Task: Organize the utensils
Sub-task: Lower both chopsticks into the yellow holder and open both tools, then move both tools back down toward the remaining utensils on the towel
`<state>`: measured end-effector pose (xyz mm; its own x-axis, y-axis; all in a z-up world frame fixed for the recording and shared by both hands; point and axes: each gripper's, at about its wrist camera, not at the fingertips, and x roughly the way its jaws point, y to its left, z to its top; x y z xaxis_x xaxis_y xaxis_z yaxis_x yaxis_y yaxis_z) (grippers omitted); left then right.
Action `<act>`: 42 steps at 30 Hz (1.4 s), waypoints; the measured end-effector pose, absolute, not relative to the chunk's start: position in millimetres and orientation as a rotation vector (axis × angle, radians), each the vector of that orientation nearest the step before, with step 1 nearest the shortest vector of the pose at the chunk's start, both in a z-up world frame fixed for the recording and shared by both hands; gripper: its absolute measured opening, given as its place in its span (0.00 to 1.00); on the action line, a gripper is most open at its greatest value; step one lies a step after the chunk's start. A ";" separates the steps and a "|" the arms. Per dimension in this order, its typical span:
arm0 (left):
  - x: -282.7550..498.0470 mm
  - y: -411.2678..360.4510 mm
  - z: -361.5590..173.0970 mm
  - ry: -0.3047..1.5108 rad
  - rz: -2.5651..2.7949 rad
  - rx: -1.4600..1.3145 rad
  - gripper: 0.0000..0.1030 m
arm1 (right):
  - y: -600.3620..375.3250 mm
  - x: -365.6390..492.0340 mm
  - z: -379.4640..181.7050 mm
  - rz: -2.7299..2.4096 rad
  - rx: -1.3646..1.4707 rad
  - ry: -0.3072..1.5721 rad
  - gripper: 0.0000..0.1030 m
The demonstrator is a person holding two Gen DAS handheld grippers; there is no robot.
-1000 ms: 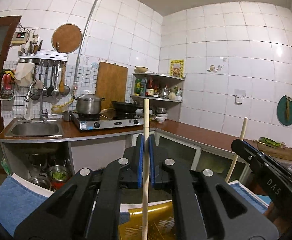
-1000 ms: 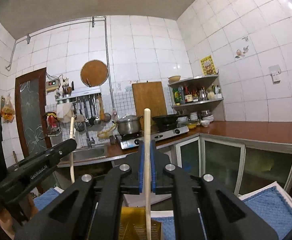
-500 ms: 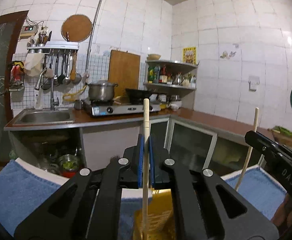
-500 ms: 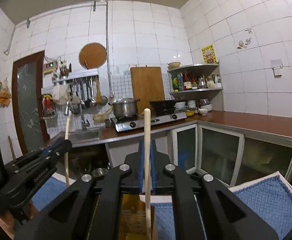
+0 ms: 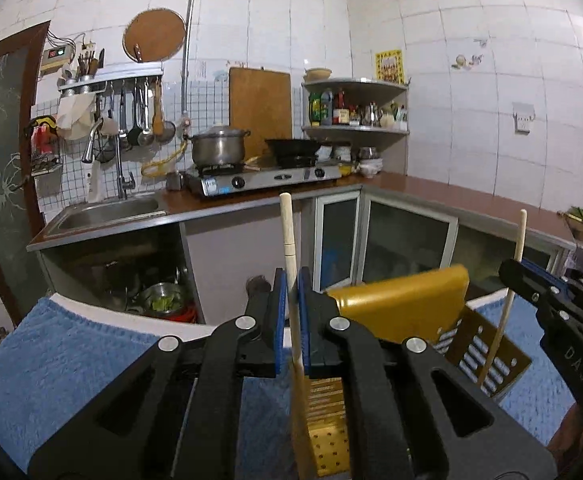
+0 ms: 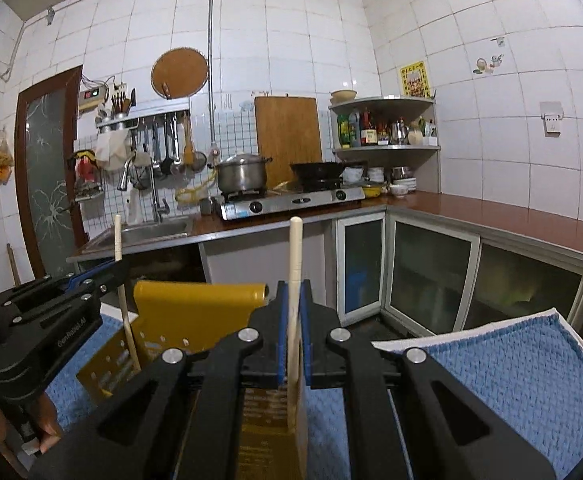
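My left gripper (image 5: 291, 312) is shut on an upright wooden chopstick (image 5: 289, 236); its lower end runs down over the yellow perforated utensil holder (image 5: 403, 304), which stands on a blue towel (image 5: 71, 360). My right gripper (image 6: 293, 328) is shut on a second upright chopstick (image 6: 295, 252), and that stick's lower end reaches into the same yellow holder (image 6: 195, 312). Each gripper shows in the other's view: the right gripper (image 5: 509, 270) with its chopstick (image 5: 518, 240) at the right, the left gripper (image 6: 120, 267) with its chopstick (image 6: 118, 240) at the left.
Beyond the towel (image 6: 511, 368) runs an L-shaped kitchen counter (image 6: 491, 212) with a sink (image 5: 107, 210), a gas stove (image 6: 291, 200) carrying a pot and a wok, and glass-door cabinets (image 6: 431, 272). A hand (image 6: 47, 428) grips the left tool's handle.
Both grippers have sunk toward the towel with their chopsticks still gripped. The yellow holder has risen in both views, and the sticks' lower ends now reach down at it.
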<state>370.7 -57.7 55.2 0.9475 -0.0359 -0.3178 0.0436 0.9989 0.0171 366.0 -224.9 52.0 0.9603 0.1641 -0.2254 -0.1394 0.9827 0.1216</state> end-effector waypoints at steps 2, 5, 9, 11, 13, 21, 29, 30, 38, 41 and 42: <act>370.6 -55.9 52.9 0.344 -0.043 0.014 0.05 | -224.9 365.9 50.0 0.156 0.103 0.245 0.06; 366.2 -53.5 53.4 0.361 -0.045 0.011 0.08 | -224.1 364.3 48.7 0.158 0.100 0.272 0.06; 351.7 -49.4 64.5 0.370 -0.046 0.002 0.08 | -228.8 354.6 53.8 0.176 0.121 0.308 0.08; 339.7 -45.7 73.9 0.366 -0.041 -0.004 0.09 | -233.5 348.5 60.2 0.175 0.133 0.323 0.21; 328.7 -39.2 82.2 0.369 -0.044 -0.024 0.10 | -237.3 338.4 65.7 0.166 0.145 0.320 0.38; 273.5 -16.7 97.7 0.387 0.001 -0.054 0.75 | -251.5 280.1 82.4 0.116 0.090 0.358 0.50; 237.6 -21.6 62.4 0.503 0.004 -0.009 0.95 | -280.8 228.3 54.5 0.038 0.090 0.473 0.55; 235.3 -22.2 56.6 0.520 0.002 -0.007 0.95 | -285.4 224.2 49.4 0.029 0.099 0.487 0.55; 224.7 -28.3 18.4 0.621 -0.022 -0.003 0.95 | -302.7 204.9 6.6 -0.013 0.115 0.580 0.55; 224.6 -34.7 6.8 0.667 -0.045 0.008 0.95 | -302.8 201.8 -6.2 -0.025 0.119 0.607 0.55; 224.0 -37.1 2.9 0.676 -0.040 0.018 0.95 | -303.7 200.9 -12.7 -0.032 0.121 0.622 0.55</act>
<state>224.0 -37.1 2.9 0.7793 -0.0309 -0.6259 0.0425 0.9991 0.0037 200.9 -303.7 -12.7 0.8127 0.0060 -0.5827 0.0665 0.9924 0.1030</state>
